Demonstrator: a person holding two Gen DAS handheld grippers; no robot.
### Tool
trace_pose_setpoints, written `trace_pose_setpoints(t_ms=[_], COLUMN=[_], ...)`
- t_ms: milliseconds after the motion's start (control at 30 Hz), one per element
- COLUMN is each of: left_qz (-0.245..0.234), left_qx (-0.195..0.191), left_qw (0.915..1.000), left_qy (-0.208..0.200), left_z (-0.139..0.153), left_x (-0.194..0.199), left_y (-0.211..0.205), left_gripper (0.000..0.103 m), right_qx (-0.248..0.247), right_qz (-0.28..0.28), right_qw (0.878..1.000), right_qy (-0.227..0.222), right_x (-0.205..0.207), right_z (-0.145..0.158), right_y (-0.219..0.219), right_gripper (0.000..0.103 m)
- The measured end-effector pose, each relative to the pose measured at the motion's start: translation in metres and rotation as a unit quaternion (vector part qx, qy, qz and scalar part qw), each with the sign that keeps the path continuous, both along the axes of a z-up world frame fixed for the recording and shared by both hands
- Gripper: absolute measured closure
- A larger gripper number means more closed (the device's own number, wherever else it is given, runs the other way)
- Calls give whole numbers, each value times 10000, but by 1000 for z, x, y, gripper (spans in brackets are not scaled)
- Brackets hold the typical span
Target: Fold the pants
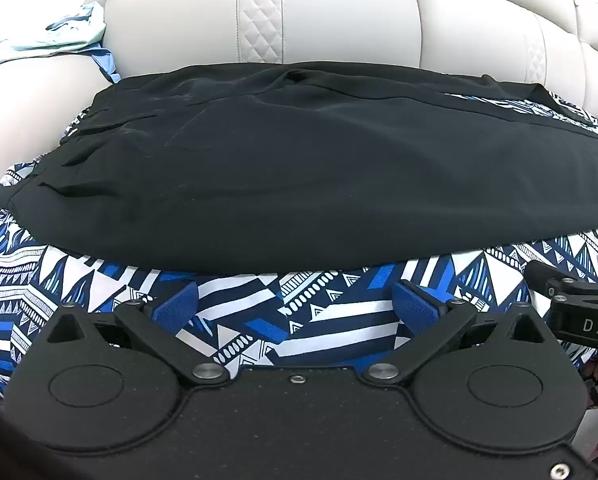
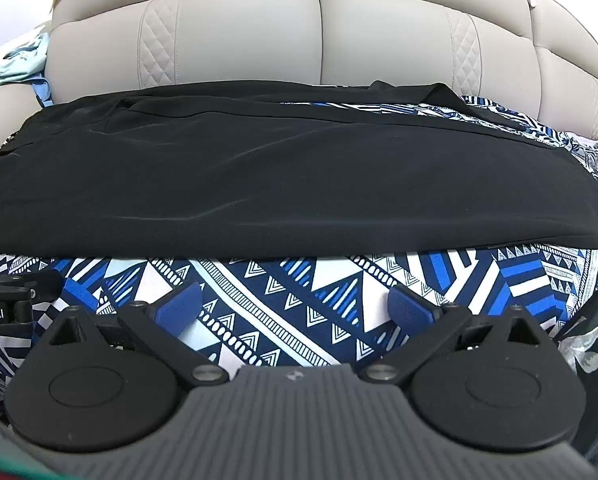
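Black pants (image 1: pixel 299 168) lie spread flat across a blue and white patterned cloth (image 1: pixel 339 300) on a sofa seat; they also show in the right wrist view (image 2: pixel 279 184). One leg edge lies folded near the back right (image 2: pixel 419 96). My left gripper (image 1: pixel 295 304) is open and empty, just short of the pants' near edge. My right gripper (image 2: pixel 295 304) is open and empty too, just short of the same edge. The right gripper shows at the right edge of the left wrist view (image 1: pixel 579 304), and the left gripper at the left edge of the right wrist view (image 2: pixel 3 300).
A beige leather sofa backrest (image 1: pixel 339 12) rises behind the pants. Light blue clothes (image 1: pixel 51 36) lie piled at the far left on the sofa arm. The patterned cloth (image 2: pixel 339 300) covers the seat under and around the pants.
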State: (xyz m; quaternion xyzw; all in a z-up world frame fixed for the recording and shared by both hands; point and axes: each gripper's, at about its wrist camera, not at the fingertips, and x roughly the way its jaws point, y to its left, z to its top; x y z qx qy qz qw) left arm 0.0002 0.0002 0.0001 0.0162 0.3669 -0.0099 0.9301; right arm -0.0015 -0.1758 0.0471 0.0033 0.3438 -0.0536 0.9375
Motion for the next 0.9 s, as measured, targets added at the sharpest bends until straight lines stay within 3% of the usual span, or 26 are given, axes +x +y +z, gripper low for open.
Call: trace_pose_setpoints(t_ms=[900], left_qz=[4], left_qx=[29], left_qw=[10000], left_qy=[-35], left_z=[-1], left_x=[-1], left_y=[-3], left_gripper=[0], right_qx=[0], right_qz=[-3], right_qw=[10000], right_qy=[-3], right_x=[-1], right_z=[2], right_y=[3], right_gripper=[0])
